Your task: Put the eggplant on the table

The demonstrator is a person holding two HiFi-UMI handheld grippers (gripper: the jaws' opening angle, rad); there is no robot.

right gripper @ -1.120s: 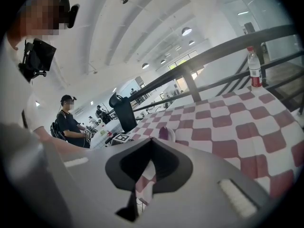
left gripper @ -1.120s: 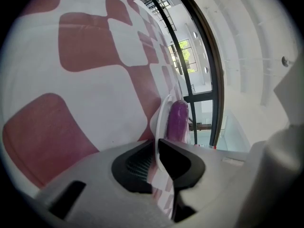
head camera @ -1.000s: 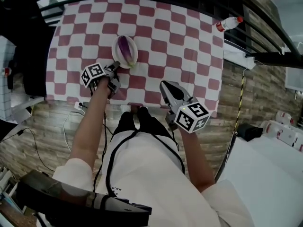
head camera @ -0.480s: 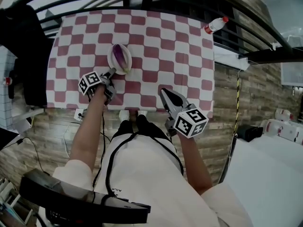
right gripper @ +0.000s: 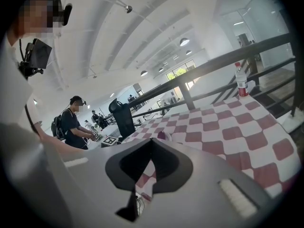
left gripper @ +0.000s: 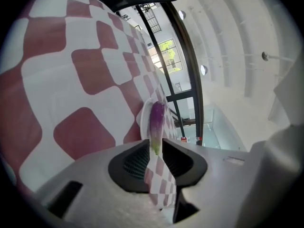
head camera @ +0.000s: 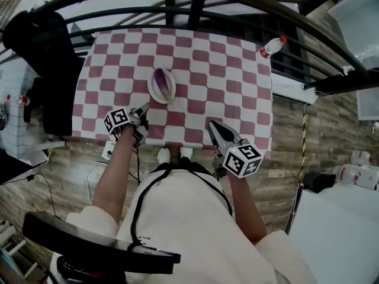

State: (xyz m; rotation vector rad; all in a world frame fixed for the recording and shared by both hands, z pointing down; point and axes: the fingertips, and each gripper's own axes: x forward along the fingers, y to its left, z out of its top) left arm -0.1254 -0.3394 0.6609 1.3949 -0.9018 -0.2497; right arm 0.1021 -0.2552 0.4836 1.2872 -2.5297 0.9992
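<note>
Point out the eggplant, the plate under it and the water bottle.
eggplant (head camera: 160,81), head view, middle of its purple body.
plate (head camera: 172,92), head view, bare white rim at right.
water bottle (head camera: 270,48), head view, its clear body.

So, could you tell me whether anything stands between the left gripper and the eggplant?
Nothing visible does. Only bare checkered tablecloth lies between the left gripper and the eggplant on its white plate. Its jaws have just been closing, yet stand apart, with nothing between them.

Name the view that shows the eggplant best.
Head view: the eggplant lies whole, seen from above, on its plate. Left gripper view shows it edge-on; right gripper view shows only a purple sliver.
</note>
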